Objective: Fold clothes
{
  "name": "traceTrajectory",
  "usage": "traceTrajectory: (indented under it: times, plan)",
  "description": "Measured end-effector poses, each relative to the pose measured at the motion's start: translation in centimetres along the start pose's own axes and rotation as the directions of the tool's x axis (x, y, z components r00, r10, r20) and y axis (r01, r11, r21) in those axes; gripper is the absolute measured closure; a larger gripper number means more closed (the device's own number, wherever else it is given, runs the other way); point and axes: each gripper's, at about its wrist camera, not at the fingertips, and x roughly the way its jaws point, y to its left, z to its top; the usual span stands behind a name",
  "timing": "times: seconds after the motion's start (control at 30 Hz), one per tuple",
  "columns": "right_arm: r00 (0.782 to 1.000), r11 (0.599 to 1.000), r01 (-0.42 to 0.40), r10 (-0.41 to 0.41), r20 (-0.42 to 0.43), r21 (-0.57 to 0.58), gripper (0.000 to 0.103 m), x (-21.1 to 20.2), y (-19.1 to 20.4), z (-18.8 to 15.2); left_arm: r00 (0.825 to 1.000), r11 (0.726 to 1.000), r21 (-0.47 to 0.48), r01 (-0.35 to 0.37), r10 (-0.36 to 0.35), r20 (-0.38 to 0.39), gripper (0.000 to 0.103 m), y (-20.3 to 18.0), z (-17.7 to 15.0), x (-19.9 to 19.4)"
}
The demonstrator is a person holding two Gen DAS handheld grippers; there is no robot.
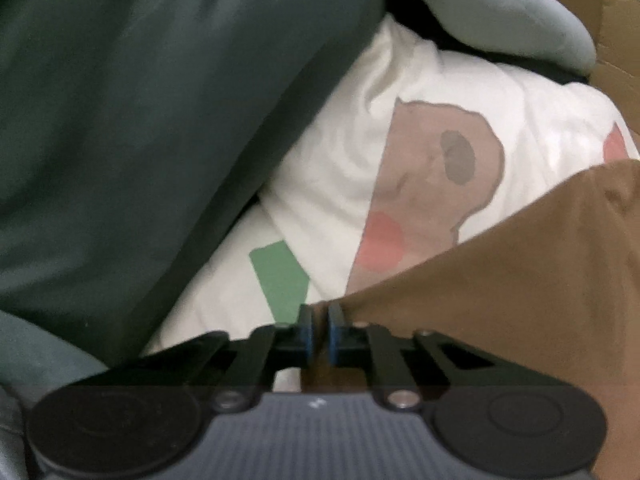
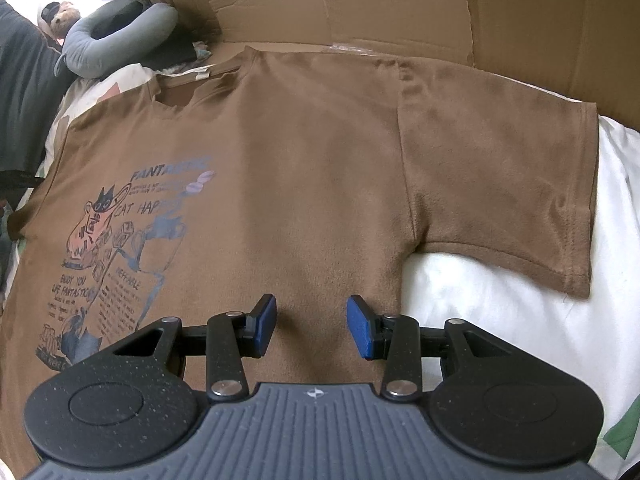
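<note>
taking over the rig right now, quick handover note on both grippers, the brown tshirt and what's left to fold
Left gripper: jaws nearly shut at the edge of the brown t-shirt; brown fabric sits between the pads, so it looks pinched, though the view is blurred.
Right gripper: open, above the shirt's body near the side seam below the spread sleeve, gripping nothing.
Shirt: lies flat, print side up, on the white printed bedding, collar toward the cardboard.
Done: shirt spread out. No fold is visible yet.
Left: all folds, probably starting from the edge the left gripper has.
</note>
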Motion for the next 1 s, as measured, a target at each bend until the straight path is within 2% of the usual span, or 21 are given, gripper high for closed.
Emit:
traceTrajectory:
  times: [0.17, 0.57, 0.63, 0.7, 0.8, 0.93, 1.0]
  plan:
    - [1.0, 1.0, 0.003, -0.003, 0.002, -0.005, 0.057, -0.1, 0.0, -0.2, 0.996, 0.998, 0.007, -0.055, 0.054, 0.066, 0.097, 0.5, 0.2, -1.2]
    - [1.0, 1.0, 0.014, -0.014, -0.002, -0.014, 0.057, -0.1, -0.2, -0.5, 0.988, 0.99, 0.08, -0.119, 0.109, 0.113, 0.097, -0.3, 1.0, 0.4]
    - [1.0, 1.0, 0.016, -0.016, -0.003, -0.015, 0.057, -0.2, -0.3, -0.6, 0.99, 0.989, 0.093, -0.118, 0.11, 0.085, 0.096, -0.4, 0.9, 1.0]
    - [1.0, 1.0, 0.017, -0.017, -0.002, -0.015, 0.057, -0.3, -0.3, -0.6, 0.992, 0.987, 0.109, -0.121, 0.115, 0.053, 0.088, -0.5, 0.8, 1.5]
    - [1.0, 1.0, 0.017, -0.017, 0.0, -0.014, 0.057, -0.4, -0.4, -0.6, 0.991, 0.99, 0.045, -0.131, 0.13, 0.028, 0.075, 0.2, 1.3, 1.1]
    - [1.0, 1.0, 0.025, -0.025, 0.019, -0.005, 0.057, -1.0, -0.9, -0.5, 0.986, 0.988, -0.028, -0.151, 0.152, 0.06, 0.075, 1.5, 1.8, -1.4]
    - [0.999, 0.999, 0.032, -0.032, 0.033, 0.007, 0.057, -1.4, -1.3, -0.4, 0.986, 0.989, -0.063, -0.136, 0.141, 0.084, 0.075, 2.0, 1.7, -3.2]
